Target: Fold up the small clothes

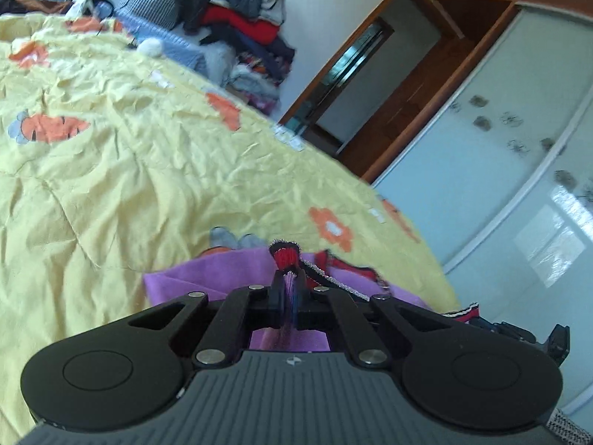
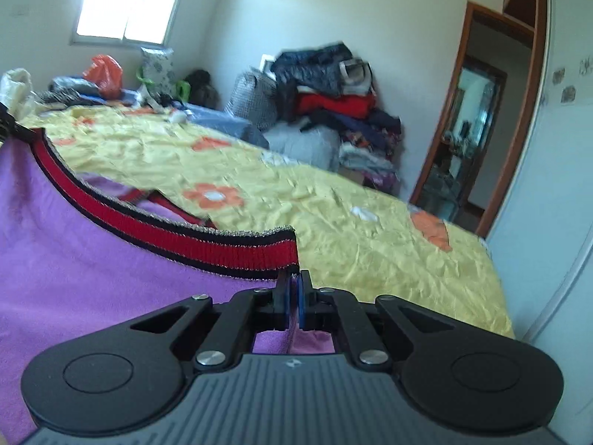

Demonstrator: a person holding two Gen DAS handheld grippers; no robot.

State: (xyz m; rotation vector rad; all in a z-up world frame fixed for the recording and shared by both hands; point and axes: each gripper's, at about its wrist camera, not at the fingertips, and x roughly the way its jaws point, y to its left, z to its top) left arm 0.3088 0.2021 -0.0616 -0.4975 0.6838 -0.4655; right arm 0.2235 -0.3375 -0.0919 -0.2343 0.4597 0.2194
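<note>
A small purple garment (image 2: 74, 270) with a red-and-black ribbed band (image 2: 222, 246) hangs over the yellow bedspread (image 2: 352, 230). My right gripper (image 2: 293, 278) is shut on one corner of that band, and the cloth stretches away to the left, lifted off the bed. In the left wrist view my left gripper (image 1: 289, 278) is shut on another bunched corner of the band (image 1: 284, 254), with purple fabric (image 1: 207, 278) spread below and ahead of it. The right gripper's black body (image 1: 519, 333) shows at the right edge there.
The bed is covered by a wrinkled yellow quilt (image 1: 148, 170) with orange flowers. A tall heap of folded clothes (image 2: 333, 111) stands against the far wall. A wooden doorway (image 2: 478, 141) and a frosted sliding wardrobe door (image 1: 500, 170) lie to the right.
</note>
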